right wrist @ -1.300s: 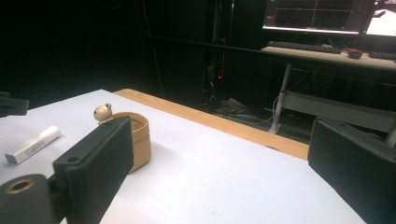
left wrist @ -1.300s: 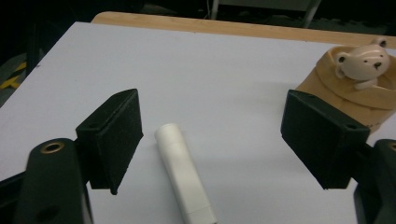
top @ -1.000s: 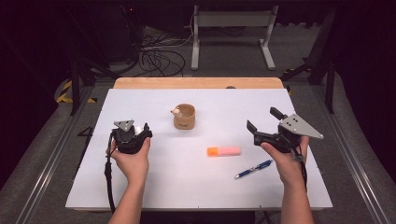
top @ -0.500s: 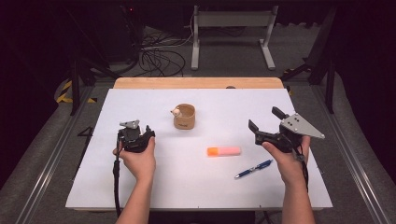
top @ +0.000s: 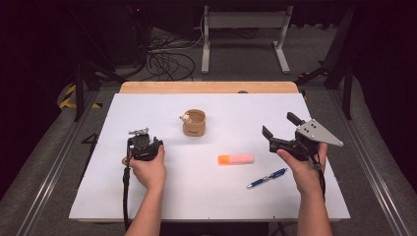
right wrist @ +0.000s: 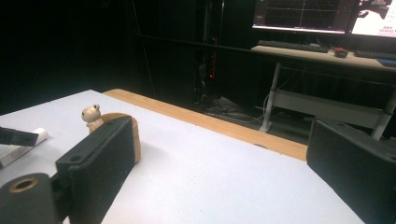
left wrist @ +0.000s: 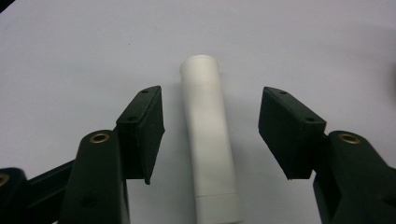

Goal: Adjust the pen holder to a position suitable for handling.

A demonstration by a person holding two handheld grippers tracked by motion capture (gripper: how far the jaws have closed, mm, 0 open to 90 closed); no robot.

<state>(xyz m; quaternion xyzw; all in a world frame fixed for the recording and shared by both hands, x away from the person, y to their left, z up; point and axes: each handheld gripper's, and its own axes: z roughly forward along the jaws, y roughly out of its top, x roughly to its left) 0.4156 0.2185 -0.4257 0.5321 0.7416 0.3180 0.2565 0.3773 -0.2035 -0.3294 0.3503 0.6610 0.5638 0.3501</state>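
Observation:
A white tube (left wrist: 210,140) lies flat on the white table top (top: 162,196), running lengthwise between the jaws of my left gripper (left wrist: 212,112). That gripper is open, pointing down, with a gap on both sides of the tube. From above, my left gripper (top: 142,146) sits at the table's left with the hand around it. At the right, my right gripper (top: 278,124) is held above the table, open and empty. In its own view my right gripper (right wrist: 224,140) faces a wooden cup (right wrist: 126,135) with a small animal figure (right wrist: 92,114) on its rim.
The wooden cup (top: 194,123) stands mid-table towards the back. An orange and pink highlighter (top: 236,159) and a blue pen (top: 267,178) lie between the two hands. A wooden strip (top: 209,87) edges the far side. Cables and a metal stand are on the floor beyond.
My left gripper has shifted slightly right and towards the near edge and tipped down over the table. My right gripper has barely moved.

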